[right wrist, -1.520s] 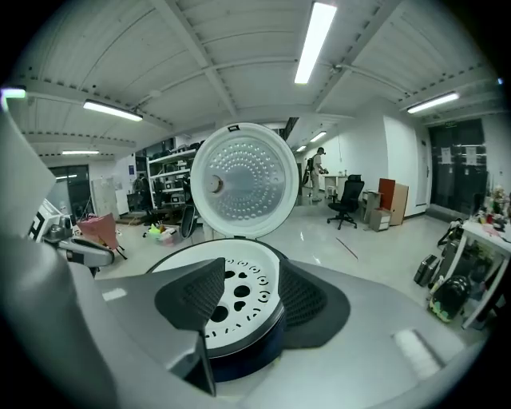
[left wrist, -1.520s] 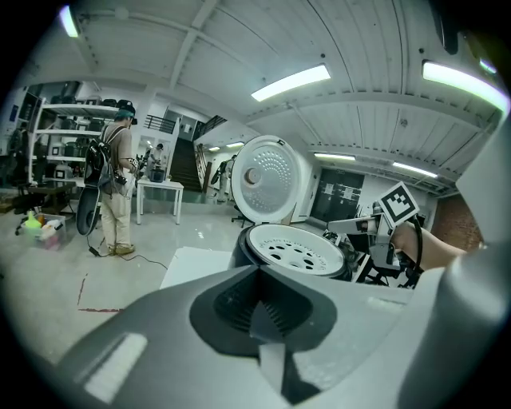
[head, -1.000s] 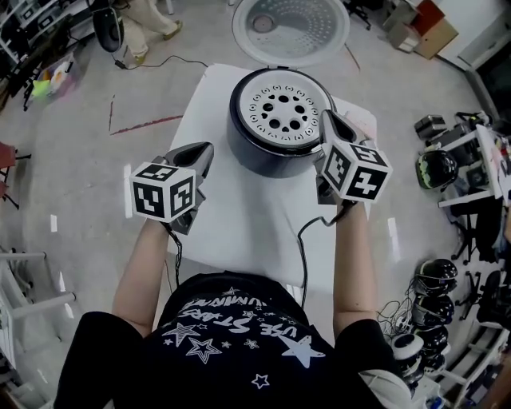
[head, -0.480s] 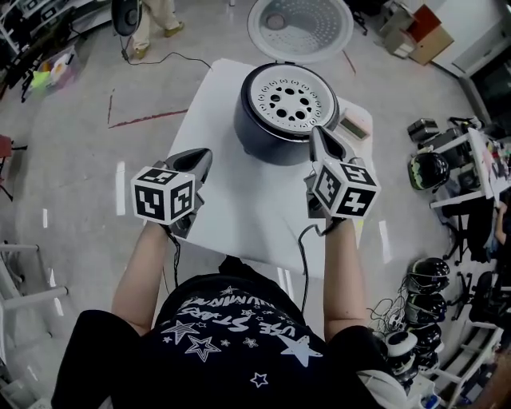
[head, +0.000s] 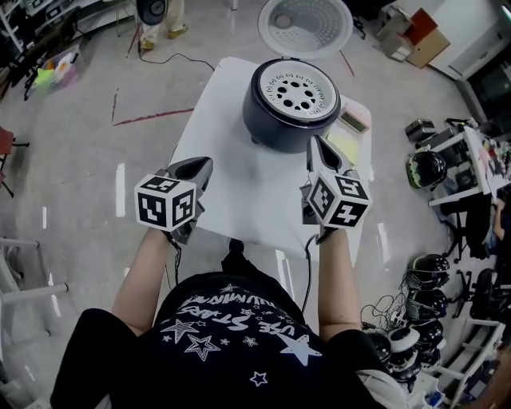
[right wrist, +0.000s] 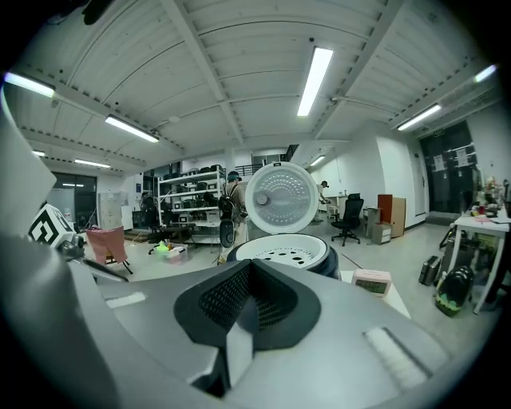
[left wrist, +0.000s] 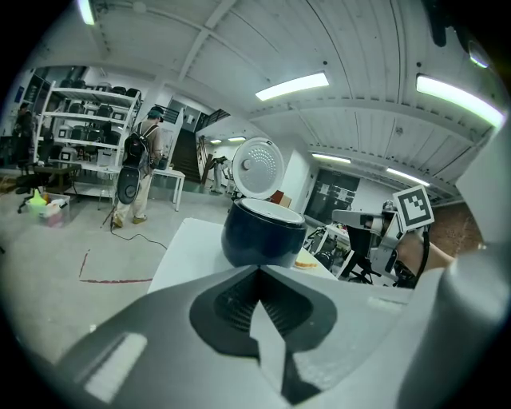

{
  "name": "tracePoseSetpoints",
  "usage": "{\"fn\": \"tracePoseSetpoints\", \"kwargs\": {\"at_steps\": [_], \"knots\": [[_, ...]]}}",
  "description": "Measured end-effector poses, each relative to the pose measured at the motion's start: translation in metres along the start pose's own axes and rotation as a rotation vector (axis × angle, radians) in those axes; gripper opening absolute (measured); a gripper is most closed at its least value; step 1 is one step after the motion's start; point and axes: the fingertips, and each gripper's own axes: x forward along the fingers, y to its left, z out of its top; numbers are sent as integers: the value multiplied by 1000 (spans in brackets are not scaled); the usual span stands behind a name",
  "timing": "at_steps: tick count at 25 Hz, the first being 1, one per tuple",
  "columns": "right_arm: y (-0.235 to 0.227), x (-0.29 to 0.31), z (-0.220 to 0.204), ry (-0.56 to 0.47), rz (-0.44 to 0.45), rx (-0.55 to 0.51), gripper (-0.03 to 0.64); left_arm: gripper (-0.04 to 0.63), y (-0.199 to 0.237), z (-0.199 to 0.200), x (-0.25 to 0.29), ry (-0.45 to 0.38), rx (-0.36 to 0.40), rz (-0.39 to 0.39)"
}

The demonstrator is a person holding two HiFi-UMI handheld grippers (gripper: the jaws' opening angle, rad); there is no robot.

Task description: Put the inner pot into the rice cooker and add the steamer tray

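White perforated steamer tray (head: pixel 302 92) sits in the dark rice cooker (head: pixel 275 132) at the worktop (head: pixel 239 192) far end, and left gripper (head: pixel 200 165) and right gripper (head: pixel 314 144), jaws closed and empty, hang near its front, where a careless swing could bump it.

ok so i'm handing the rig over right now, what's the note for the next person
Left tool: shut, empty, by the left edge of the table.
Right tool: shut, empty, just short of the rice cooker.
Cooker stands at the table's far end, lid open. Steamer tray sits in its top; the inner pot is hidden beneath.
Done: tray in place. Left: likely nothing but closing the lid, if wanted.
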Motion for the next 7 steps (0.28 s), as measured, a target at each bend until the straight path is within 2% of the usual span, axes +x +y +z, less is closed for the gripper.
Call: {"fn": "tracePoseSetpoints", "kwargs": {"at_steps": [7], "knots": [[23, -27, -22, 14, 0, -3, 26, 2, -7, -24, -31, 20, 3, -15]]}}
